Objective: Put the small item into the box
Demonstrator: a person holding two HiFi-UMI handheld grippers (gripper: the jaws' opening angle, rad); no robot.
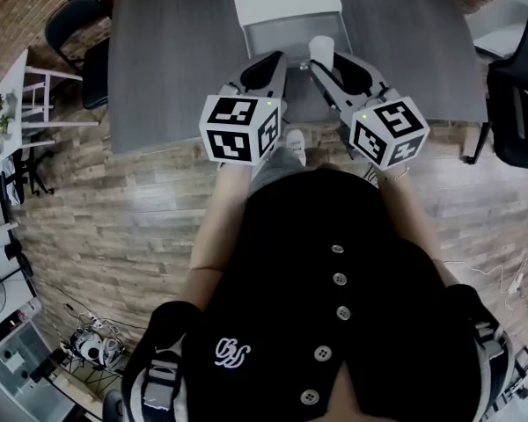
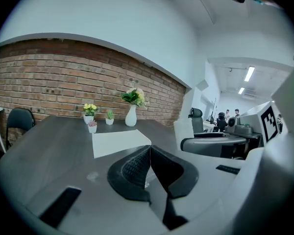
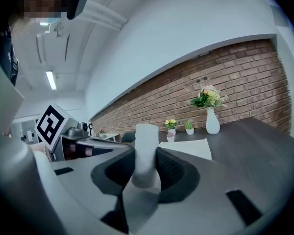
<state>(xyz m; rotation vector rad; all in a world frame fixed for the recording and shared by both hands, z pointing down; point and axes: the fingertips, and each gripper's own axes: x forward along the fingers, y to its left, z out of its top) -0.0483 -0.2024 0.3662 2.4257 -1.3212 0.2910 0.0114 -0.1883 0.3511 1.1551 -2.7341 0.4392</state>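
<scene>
1. Closest to the body, both grippers hang over the near edge of the grey table (image 1: 172,60). The left gripper (image 1: 266,70) has its jaws pressed together with nothing between them.
2. Just ahead, the right gripper (image 3: 146,173) is clamped on the small item (image 3: 146,151), a white cylinder standing upright between the pads.
3. Beyond the jaws lies the white box (image 1: 286,3), which looks open towards the person. From the head view the item sits at its near right corner. Whether it is already over the opening or just short of it cannot be told.
4. Farther back, a white vase (image 3: 212,121) of flowers and some small pots stand by the brick wall, well apart from the work.
5. This looks like the carry to the box. To do it well:
   - Keep the squeeze steady.
   - Bring the item over the middle of the opening.
   - Lower it inside before easing the jaws apart.
   - Keep the idle left gripper out of the path.
</scene>
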